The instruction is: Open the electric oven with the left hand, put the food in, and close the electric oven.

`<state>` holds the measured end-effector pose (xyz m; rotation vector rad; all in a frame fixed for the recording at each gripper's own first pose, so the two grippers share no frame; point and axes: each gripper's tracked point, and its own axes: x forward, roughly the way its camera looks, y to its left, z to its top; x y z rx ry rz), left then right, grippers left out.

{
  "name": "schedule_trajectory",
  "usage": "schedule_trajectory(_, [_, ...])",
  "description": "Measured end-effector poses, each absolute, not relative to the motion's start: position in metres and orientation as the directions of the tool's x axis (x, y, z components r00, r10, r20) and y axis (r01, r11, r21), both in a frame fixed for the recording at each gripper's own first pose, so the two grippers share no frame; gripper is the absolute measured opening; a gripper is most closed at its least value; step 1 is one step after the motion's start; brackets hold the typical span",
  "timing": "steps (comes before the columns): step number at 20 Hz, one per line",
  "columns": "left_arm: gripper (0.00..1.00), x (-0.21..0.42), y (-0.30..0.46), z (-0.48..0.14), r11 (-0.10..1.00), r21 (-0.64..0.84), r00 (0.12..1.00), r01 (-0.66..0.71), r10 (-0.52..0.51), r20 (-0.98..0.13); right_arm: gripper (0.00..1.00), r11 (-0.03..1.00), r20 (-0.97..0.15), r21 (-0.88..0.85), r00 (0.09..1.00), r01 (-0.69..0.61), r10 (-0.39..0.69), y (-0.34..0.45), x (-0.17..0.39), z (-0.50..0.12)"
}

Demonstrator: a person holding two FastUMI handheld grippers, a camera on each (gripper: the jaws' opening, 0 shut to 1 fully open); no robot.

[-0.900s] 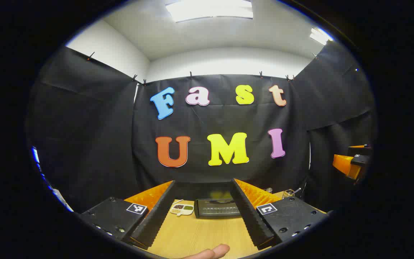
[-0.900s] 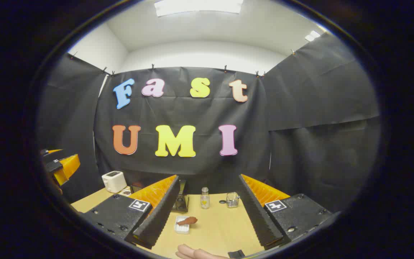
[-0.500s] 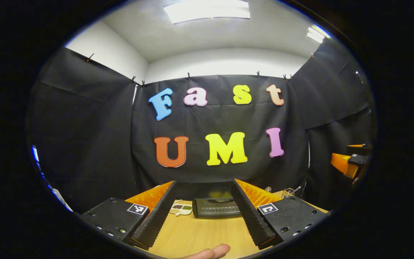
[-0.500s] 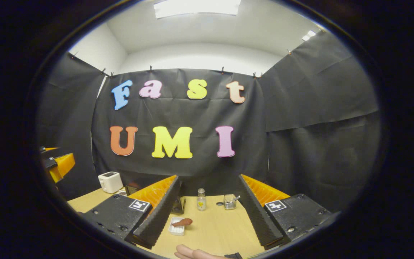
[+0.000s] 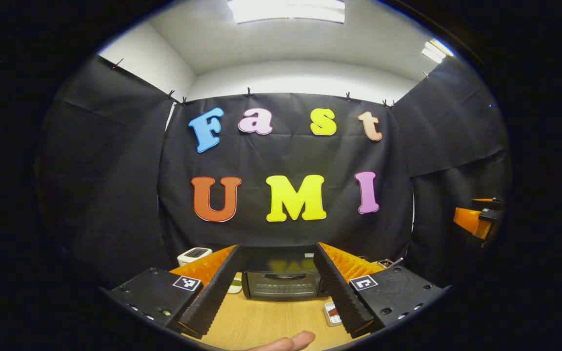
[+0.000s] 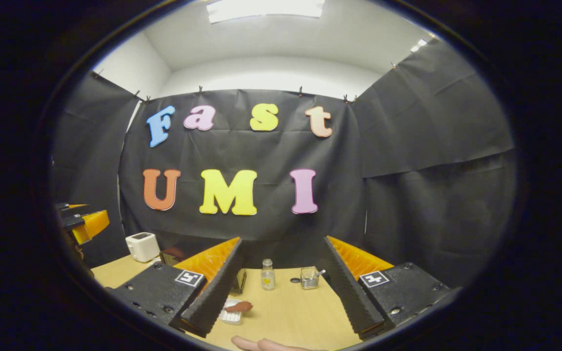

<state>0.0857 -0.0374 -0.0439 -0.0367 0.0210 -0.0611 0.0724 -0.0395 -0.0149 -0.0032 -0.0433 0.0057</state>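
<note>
The black electric oven (image 5: 281, 282) stands on the wooden table (image 5: 261, 321) with its door shut, straight ahead between the fingers of my left gripper (image 5: 276, 246), which is open and short of it. In the right gripper view, a brown-red piece of food (image 6: 238, 306) lies on a small white tray (image 6: 230, 317) beside the left finger of my right gripper (image 6: 282, 240), also open and empty. The tray (image 5: 332, 313) shows in front of the oven's right side, partly behind a finger. The right gripper (image 5: 476, 222) hangs far right, the left gripper (image 6: 83, 224) far left.
A white toaster (image 5: 194, 253) (image 6: 142, 246) stands left of the oven. A white dish (image 5: 235, 287) peeks out by the oven's left side. A small bottle (image 6: 267, 274) and a glass jar (image 6: 309, 278) stand at the back of the table (image 6: 291, 312). A fingertip (image 5: 291, 341) shows at the bottom.
The left gripper has moved nearer the oven, whose front now shows larger, and the toaster has come into view. The right gripper drifted right, so the tray sits closer to its left finger.
</note>
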Motion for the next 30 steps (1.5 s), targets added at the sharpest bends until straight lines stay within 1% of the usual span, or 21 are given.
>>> schedule_trajectory(2, [0.95,0.115,-0.049,-0.059,0.996,-0.049,0.996,0.07,-0.073,-0.054,1.0,1.0,0.054,-0.001,0.998,-0.017,0.017,-0.039,0.08,-0.009])
schedule_trajectory(6, [0.95,0.182,-0.061,-0.088,0.996,-0.044,0.993,0.081,-0.084,-0.088,1.0,0.999,0.071,0.004,0.997,-0.033,0.033,-0.041,0.099,0.001])
schedule_trajectory(9, [0.95,0.229,-0.075,-0.135,0.994,-0.032,0.978,0.101,-0.105,-0.181,1.0,0.999,0.08,0.014,0.996,-0.05,0.049,-0.043,0.111,0.007])
schedule_trajectory(12, [0.95,0.27,-0.088,-0.174,0.994,-0.011,0.964,0.108,-0.108,-0.244,1.0,0.999,0.106,0.005,0.994,-0.033,0.032,-0.054,0.12,0.012])
schedule_trajectory(15, [0.95,0.302,-0.097,-0.214,0.993,0.007,0.942,0.12,-0.112,-0.315,1.0,1.0,0.098,0.007,0.995,-0.03,0.029,-0.06,0.125,0.003])
schedule_trajectory(19, [0.95,0.332,-0.106,-0.268,0.989,0.0,0.897,0.146,-0.133,-0.421,1.0,0.999,0.087,0.01,0.996,-0.03,0.029,-0.071,0.129,-0.004])
schedule_trajectory(22, [0.96,0.346,-0.102,-0.3,0.993,-0.003,0.858,0.122,-0.107,-0.503,1.0,1.0,0.086,0.008,0.996,-0.012,0.011,-0.081,0.131,-0.009])
schedule_trajectory(23, [0.88,0.349,-0.105,-0.307,0.992,-0.024,0.844,0.124,-0.118,-0.524,1.0,1.0,0.079,0.007,0.997,-0.013,0.012,-0.081,0.132,-0.012])
schedule_trajectory(24, [0.96,0.349,-0.109,-0.314,0.99,-0.046,0.83,0.134,-0.137,-0.541,1.0,1.0,0.068,0.005,0.997,-0.019,0.019,-0.081,0.132,-0.014])
schedule_trajectory(25, [0.95,0.347,-0.108,-0.326,0.989,-0.052,0.804,0.135,-0.14,-0.577,1.0,1.0,0.059,0.003,0.998,-0.025,0.024,-0.081,0.133,-0.018])
schedule_trajectory(26, [0.95,0.352,-0.1,-0.324,0.993,-0.004,0.82,0.12,-0.101,-0.563,1.0,1.0,0.056,0.005,0.998,-0.025,0.025,-0.082,0.134,-0.018])
schedule_trajectory(27, [0.98,0.356,-0.097,-0.328,0.993,-0.002,0.822,0.119,-0.1,-0.561,1.0,1.0,0.056,0.005,0.998,-0.023,0.022,-0.085,0.136,-0.018])
schedule_trajectory(30, [0.98,0.357,-0.099,-0.33,0.991,-0.035,0.816,0.129,-0.126,-0.565,1.0,1.0,0.052,0.013,0.998,-0.019,0.019,-0.087,0.139,-0.019])
